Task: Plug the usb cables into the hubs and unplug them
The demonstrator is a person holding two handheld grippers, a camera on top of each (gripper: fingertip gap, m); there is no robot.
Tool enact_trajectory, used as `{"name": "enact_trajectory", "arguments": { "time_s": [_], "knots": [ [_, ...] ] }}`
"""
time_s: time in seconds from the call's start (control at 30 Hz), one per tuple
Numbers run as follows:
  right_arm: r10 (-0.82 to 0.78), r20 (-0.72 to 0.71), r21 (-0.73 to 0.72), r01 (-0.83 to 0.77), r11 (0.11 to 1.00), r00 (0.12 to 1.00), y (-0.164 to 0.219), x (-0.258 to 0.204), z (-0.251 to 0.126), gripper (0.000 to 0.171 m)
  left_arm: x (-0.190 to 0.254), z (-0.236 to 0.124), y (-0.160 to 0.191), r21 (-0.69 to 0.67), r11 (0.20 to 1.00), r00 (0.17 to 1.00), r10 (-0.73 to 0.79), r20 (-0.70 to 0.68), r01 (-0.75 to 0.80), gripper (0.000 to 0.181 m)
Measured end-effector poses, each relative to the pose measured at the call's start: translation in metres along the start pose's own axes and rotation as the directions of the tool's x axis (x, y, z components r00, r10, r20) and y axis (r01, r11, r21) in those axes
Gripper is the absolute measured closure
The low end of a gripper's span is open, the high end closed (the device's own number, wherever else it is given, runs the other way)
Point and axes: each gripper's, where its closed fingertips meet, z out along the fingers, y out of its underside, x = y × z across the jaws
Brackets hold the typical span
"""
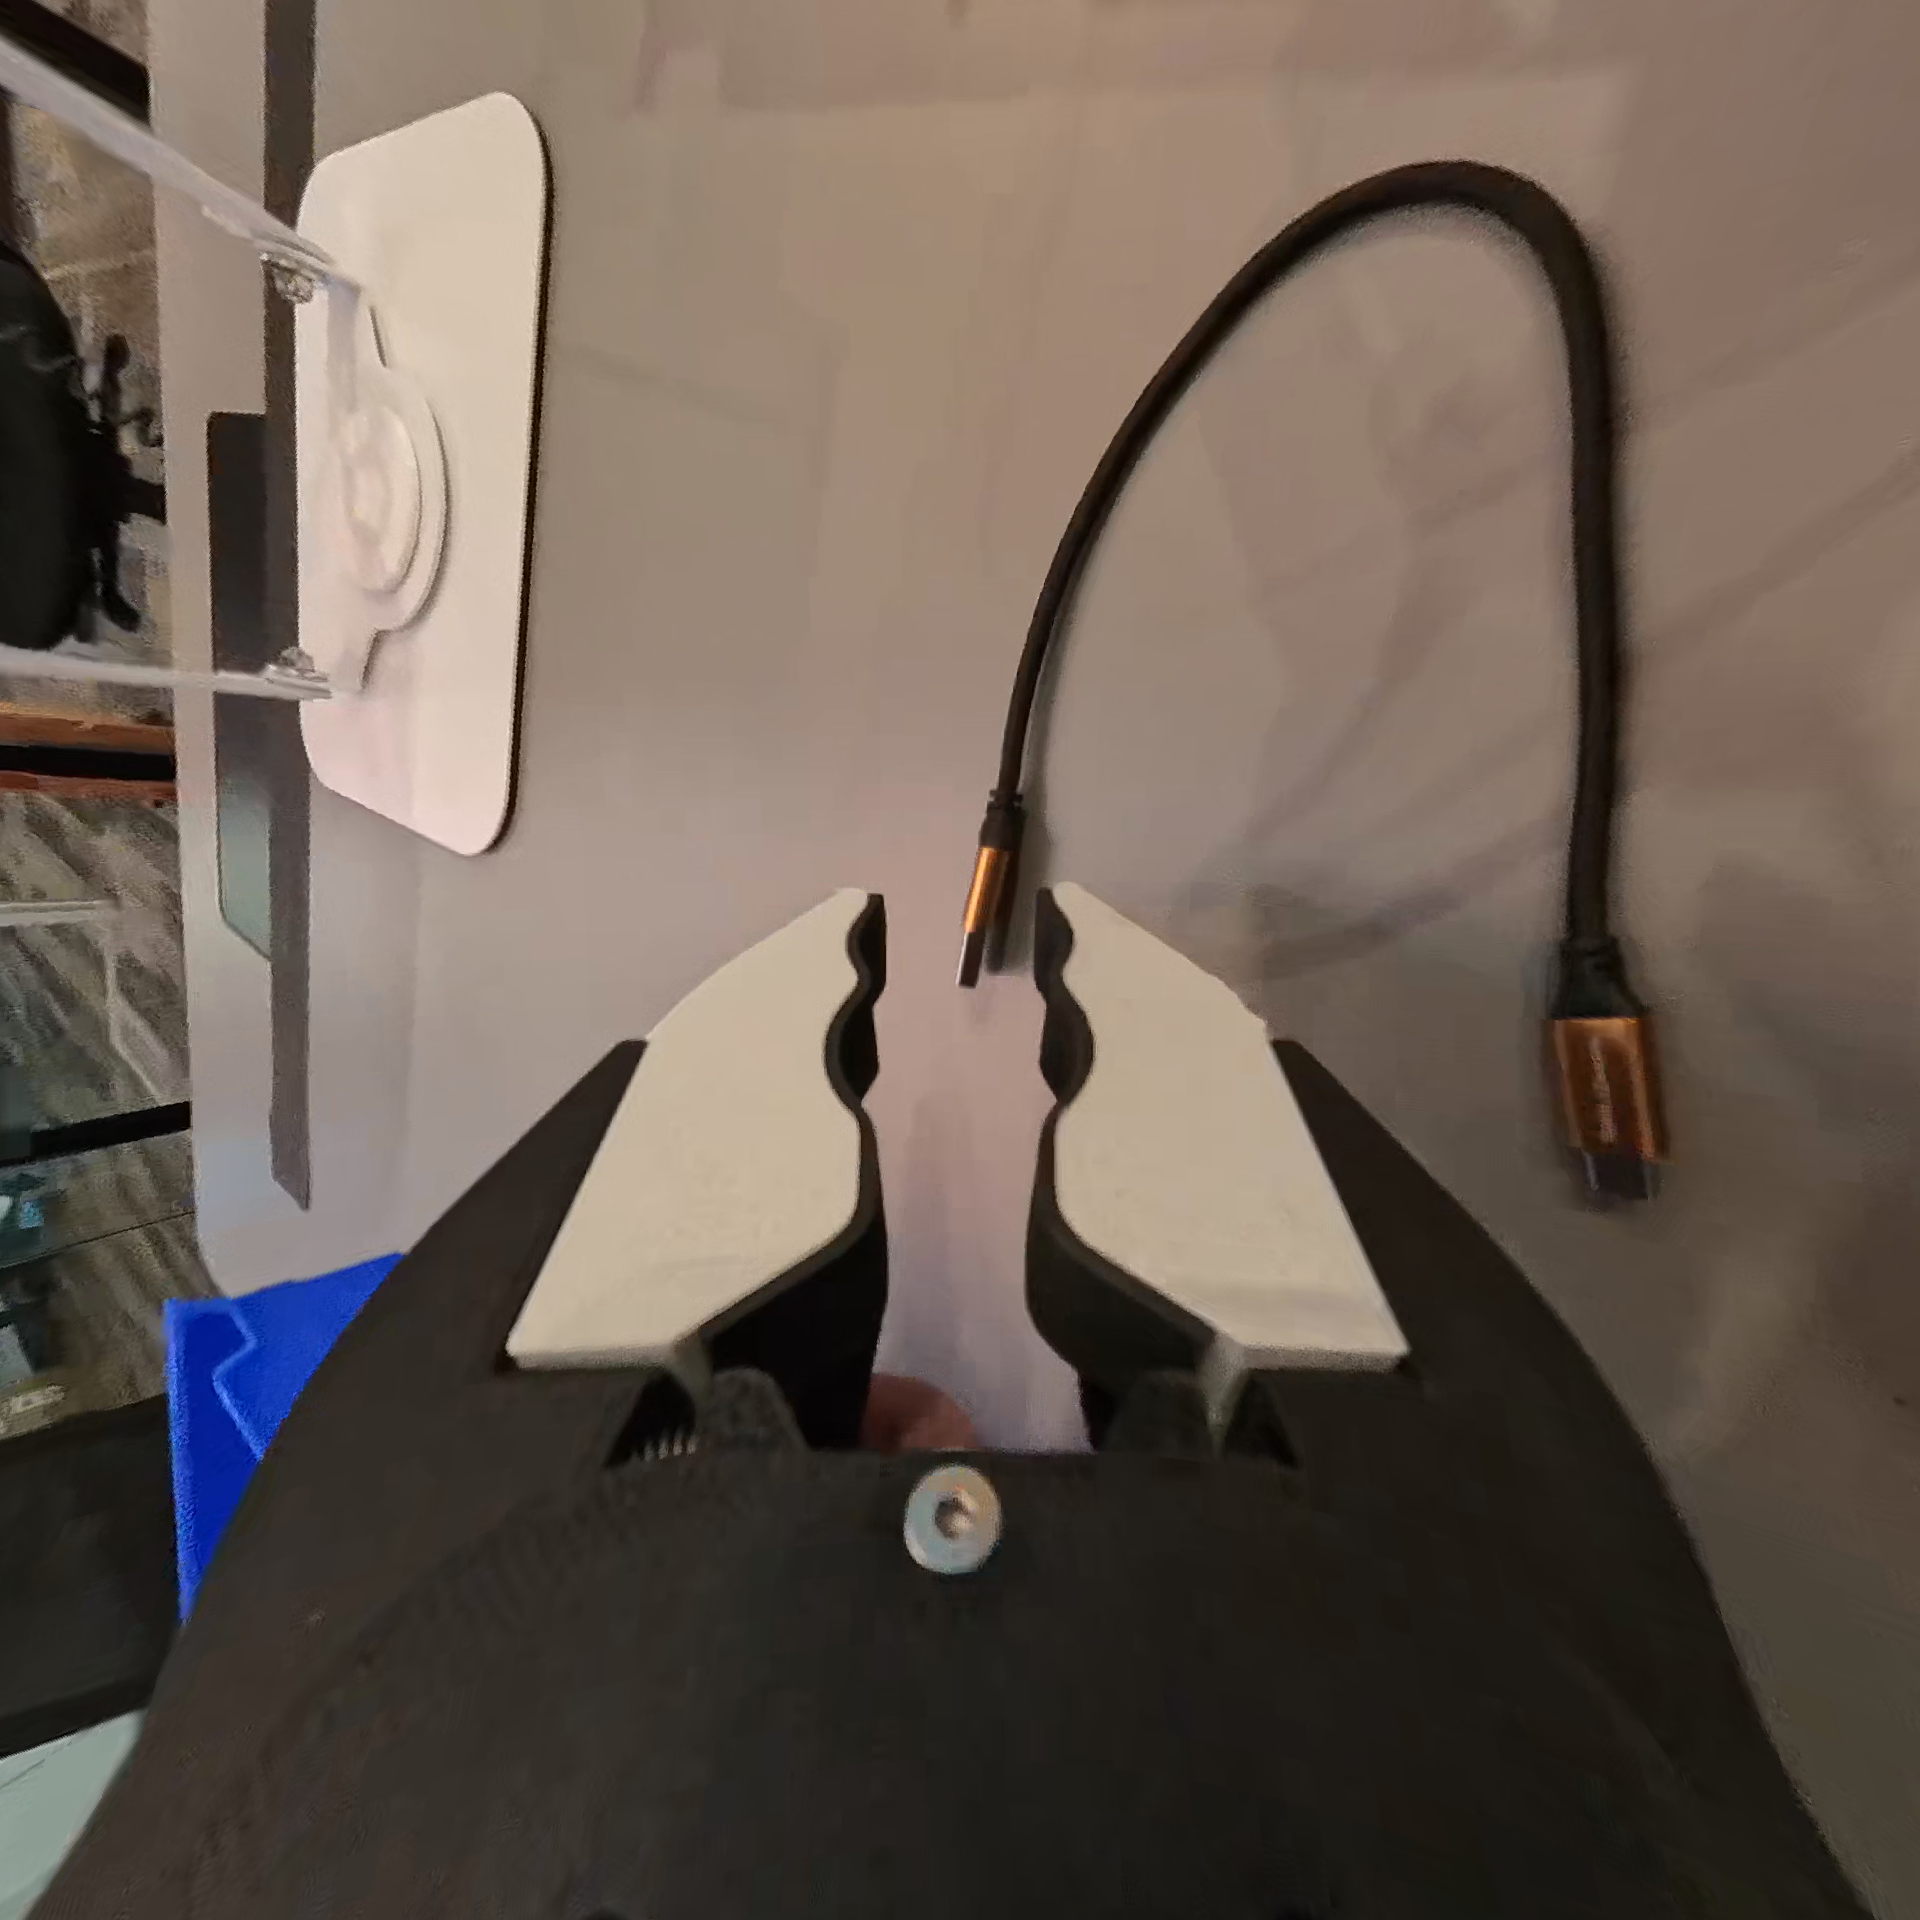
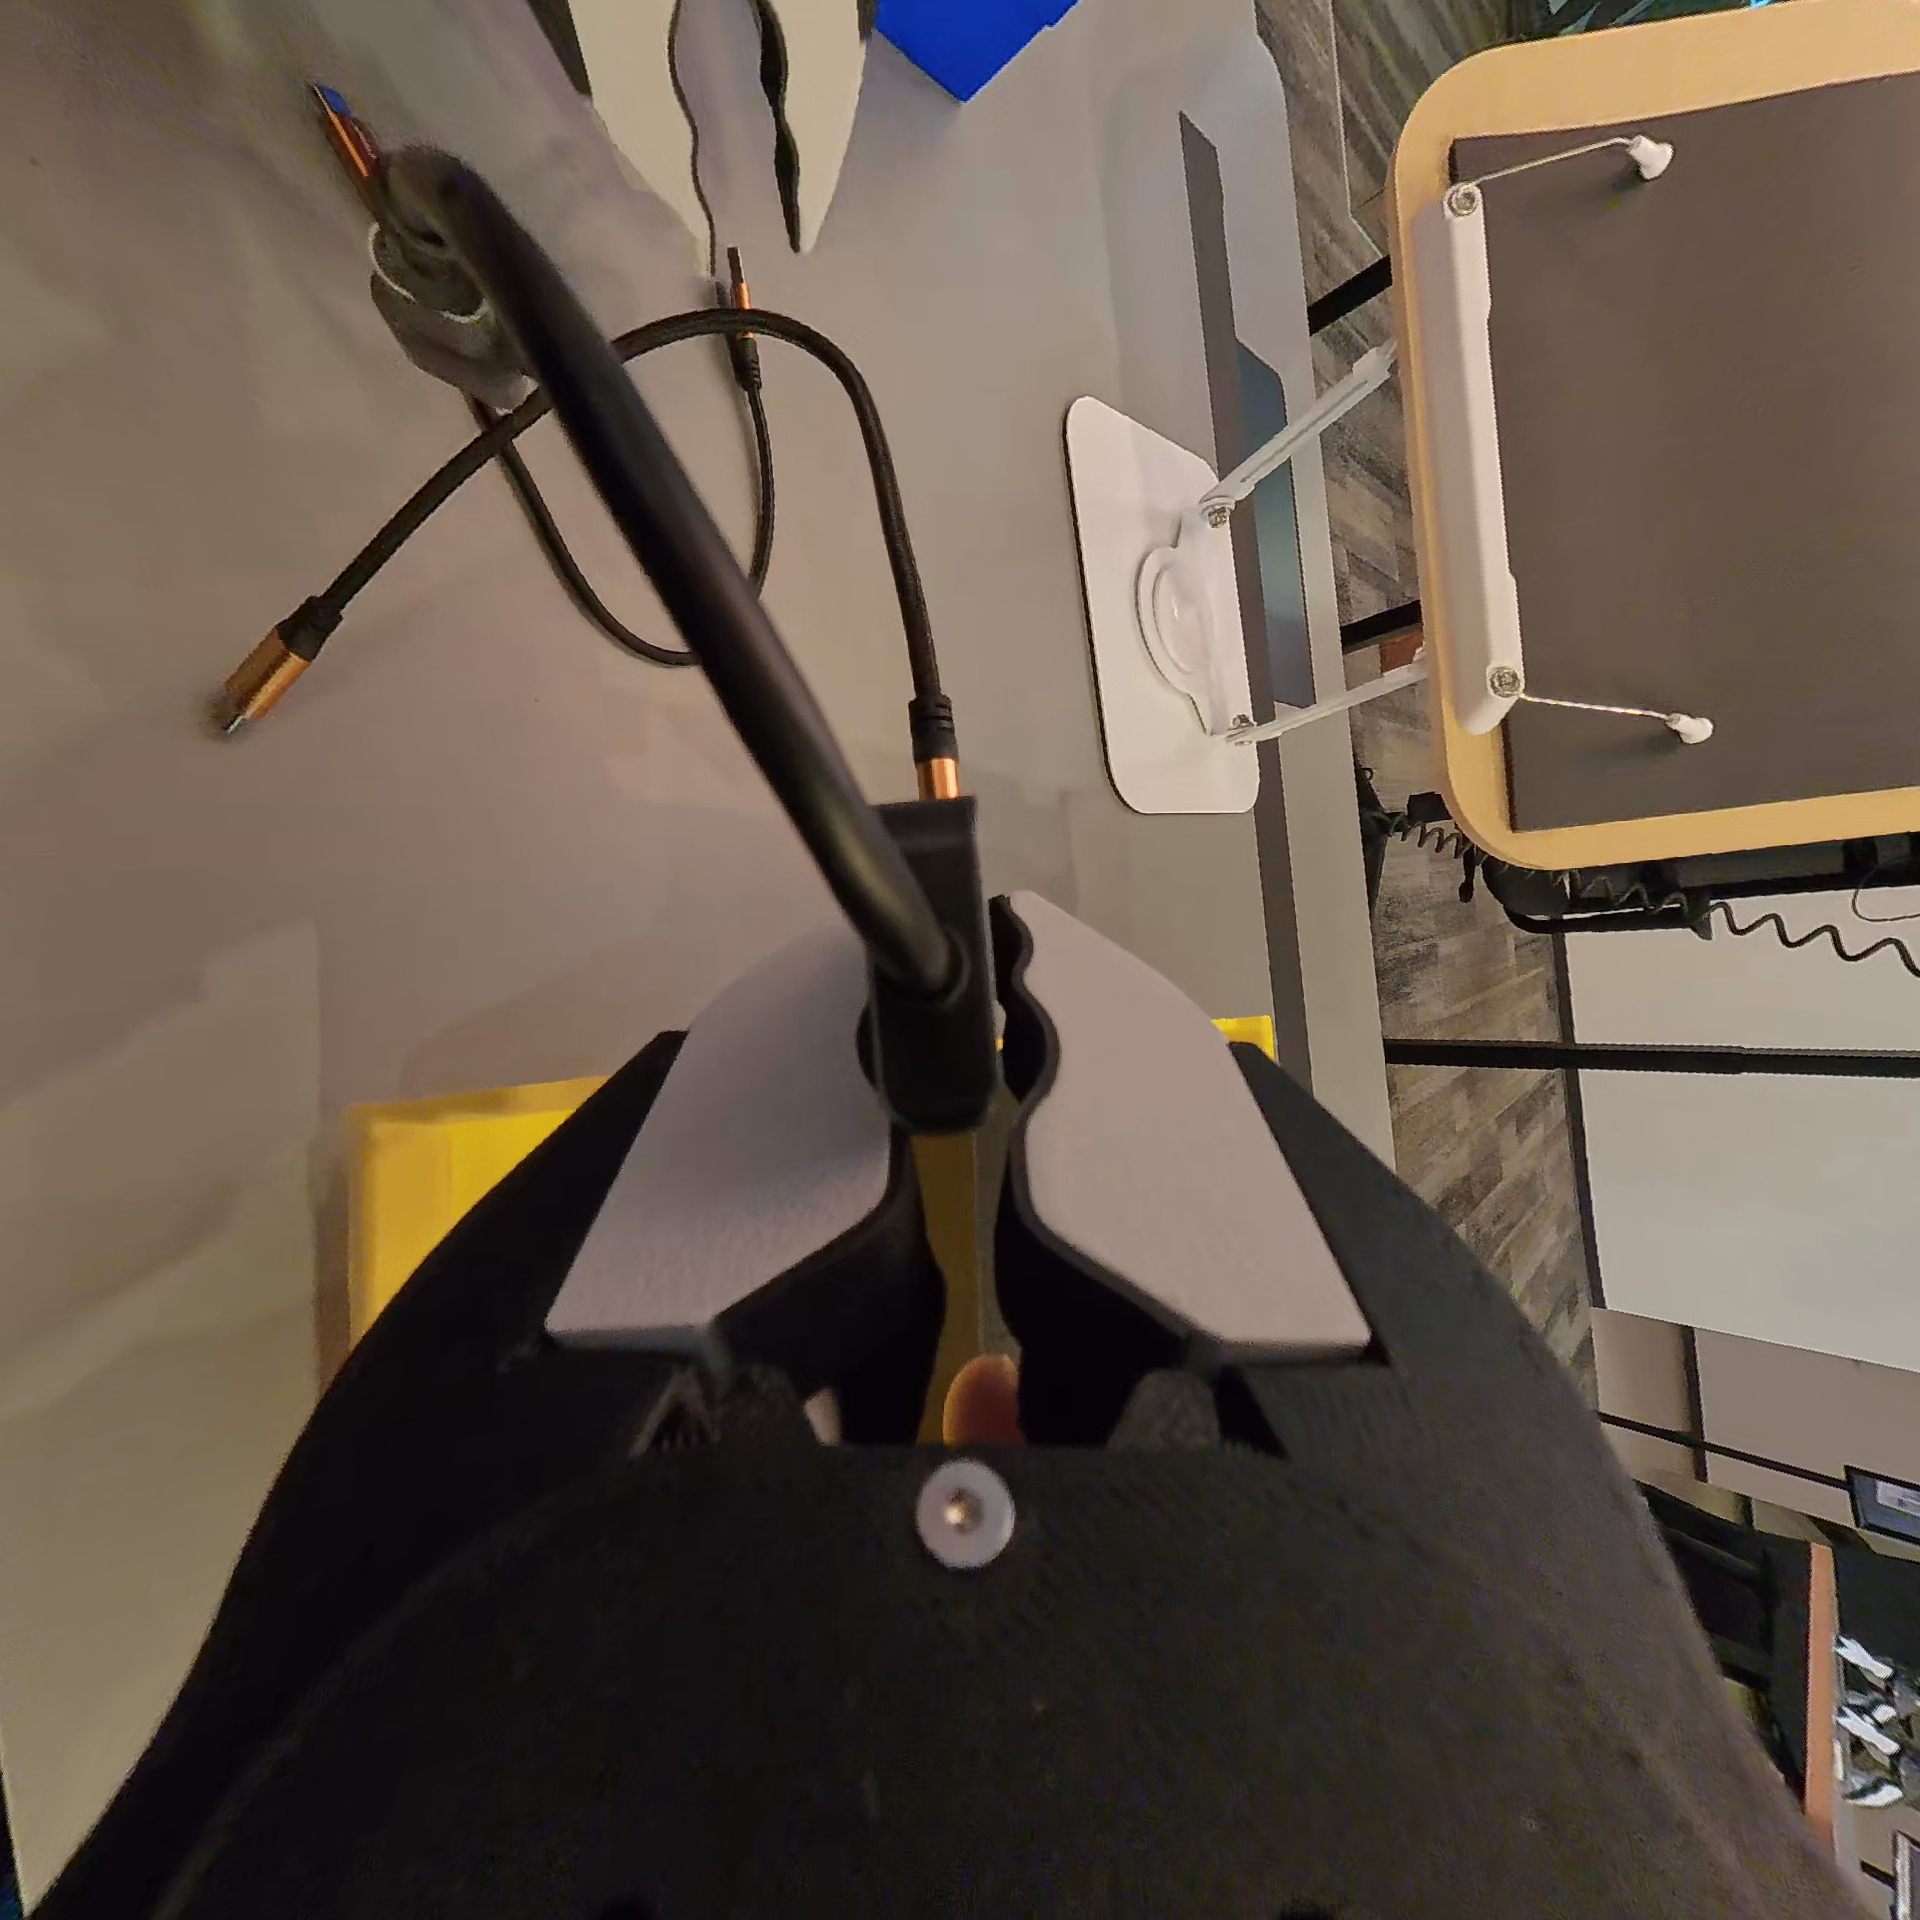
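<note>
My left gripper (image 1: pixel 961 935) is open. The copper plug (image 1: pixel 982 909) of a thin black cable (image 1: pixel 1558 312) lies on the grey table between its fingertips, nearer the right finger. The cable arcs right to a larger copper plug (image 1: pixel 1605 1091). My right gripper (image 2: pixel 935 935) is shut on a black USB hub (image 2: pixel 925 997). A braided cable's copper plug (image 2: pixel 940 774) sits in the hub's far end. That cable loops left to a loose copper plug (image 2: pixel 265 675). The hub's thick lead (image 2: pixel 665 540) runs up-left to a bundled end (image 2: pixel 436 270). The left gripper (image 2: pixel 779 156) shows at the top.
A white plate with a clear mount (image 1: pixel 416 468) (image 2: pixel 1164 603) sits near the table edge, joined by clear struts to a board (image 2: pixel 1662 468) beyond. A blue object (image 1: pixel 239 1382) lies by the left gripper, a yellow one (image 2: pixel 447 1174) under the right gripper. Some 25 cm of space lies between my two pairs of fingers.
</note>
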Motion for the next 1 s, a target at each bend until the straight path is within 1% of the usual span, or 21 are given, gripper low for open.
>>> {"name": "enact_trajectory", "arguments": {
  "time_s": [0.17, 0.23, 0.27, 0.33, 0.4, 0.5, 0.53, 0.57, 0.6, 0.67, 0.7, 0.73, 0.8, 0.87, 0.9, 1.0],
  "knots": [
    [0.002, -0.001, -0.006, -0.002, 1.0, 1.0, 0.001, 0.001, -0.001, 0.16, 0.001, 0.021, -0.004, -0.098, 0.995, 1.0, 0.031, 0.003, -0.031, 0.156],
    [0.006, -0.006, -0.006, -0.006, 1.0, 1.0, 0.002, 0.002, -0.004, 0.16, 0.002, 0.018, -0.015, -0.082, 0.997, 1.0, 0.007, -0.002, -0.007, 0.154],
    [0.009, -0.008, -0.006, -0.009, 1.0, 1.0, 0.003, 0.002, -0.006, 0.16, 0.004, 0.016, -0.021, -0.062, 0.997, 0.998, -0.047, -0.028, 0.046, 0.154],
    [0.016, -0.013, -0.009, -0.017, 1.0, 1.0, 0.007, 0.004, -0.009, 0.16, 0.011, 0.01, -0.033, -0.038, 0.974, 0.966, -0.224, -0.131, 0.221, 0.152],
    [0.028, -0.019, -0.01, -0.028, 1.0, 0.999, 0.01, 0.005, -0.012, 0.16, 0.01, 0.003, -0.039, -0.041, 0.934, 0.92, -0.356, -0.161, 0.354, 0.152],
    [0.045, -0.024, -0.007, -0.045, 0.999, 0.999, 0.014, 0.006, -0.015, 0.16, 0.017, -0.004, -0.02, -0.165, 0.866, 0.851, -0.497, -0.171, 0.473, 0.148],
    [0.046, -0.025, -0.005, -0.047, 0.999, 0.999, 0.014, 0.005, -0.015, 0.16, 0.017, -0.008, -0.013, -0.188, 0.85, 0.841, -0.52, -0.149, 0.492, 0.148],
    [0.047, -0.025, -0.005, -0.047, 0.999, 0.999, 0.015, 0.005, -0.015, 0.16, 0.019, -0.012, -0.01, -0.187, 0.841, 0.835, -0.533, -0.136, 0.507, 0.153],
    [0.047, -0.025, -0.003, -0.048, 0.999, 0.999, 0.015, 0.005, -0.015, 0.16, 0.024, -0.015, -0.009, -0.193, 0.831, 0.822, -0.55, -0.145, 0.522, 0.153],
    [0.05, -0.023, 0.004, -0.05, 0.999, 0.998, 0.015, 0.004, -0.015, 0.16, 0.029, -0.01, -0.001, -0.219, 0.794, 0.786, -0.601, -0.143, 0.567, 0.148],
    [0.051, -0.023, 0.008, -0.05, 0.999, 0.998, 0.014, 0.004, -0.015, 0.16, 0.03, -0.005, 0.0, -0.222, 0.768, 0.755, -0.637, -0.156, 0.601, 0.143],
    [0.05, -0.024, 0.01, -0.05, 0.999, 0.998, 0.014, 0.005, -0.014, 0.16, 0.03, 0.0, -0.002, -0.218, 0.742, 0.724, -0.668, -0.169, 0.634, 0.139],
    [0.051, -0.025, 0.014, -0.05, 0.999, 0.998, 0.013, 0.005, -0.015, 0.16, 0.025, 0.012, 0.001, -0.226, 0.705, 0.688, -0.707, -0.162, 0.672, 0.134],
    [0.051, -0.029, 0.013, -0.051, 0.999, 0.998, 0.012, 0.005, -0.017, 0.16, 0.022, 0.021, -0.009, -0.203, 0.664, 0.634, -0.747, -0.2, 0.719, 0.133],
    [0.054, -0.033, 0.013, -0.054, 0.998, 0.998, 0.012, 0.006, -0.018, 0.16, 0.019, 0.025, -0.011, -0.2, 0.655, 0.624, -0.755, -0.2, 0.729, 0.132],
    [0.064, -0.045, 0.012, -0.064, 0.998, 0.997, 0.015, 0.009, -0.023, 0.16, 0.012, 0.041, -0.019, -0.197, 0.668, 0.635, -0.744, -0.206, 0.718, 0.13]
  ]
}}
